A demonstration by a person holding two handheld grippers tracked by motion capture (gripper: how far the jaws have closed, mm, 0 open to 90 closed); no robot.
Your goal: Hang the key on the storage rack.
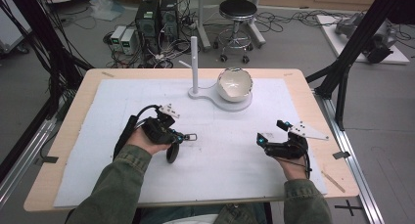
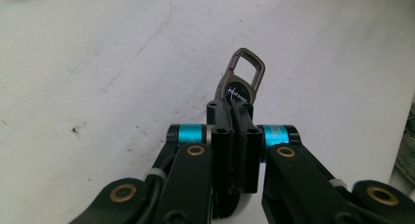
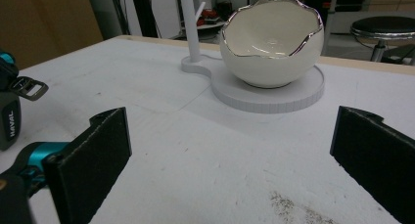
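Resting low on the mat, left gripper [image 1: 182,137] pinching the keyring clip [image 2: 241,81], right gripper [image 1: 260,141] fingers spread wide.

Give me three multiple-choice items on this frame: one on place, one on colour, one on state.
1. Where does the white eggshell-shaped bowl with a silver rim sit?
A. on the round white stand base
B. on the bare wooden table edge
C. between the right gripper's jaws

2. What colour are the bands beside the left gripper jaws?
A. red
B. turquoise
C. yellow

3. How does the right gripper stand?
A. shut on the bowl
B. shut on nothing
C. open

Answers:
1 A: the bowl rests on the round white stand base.
2 B: turquoise bands flank the jaws, which are shut on a dark metal key-ring clip.
3 C: its jaws stand wide apart over the white mat.
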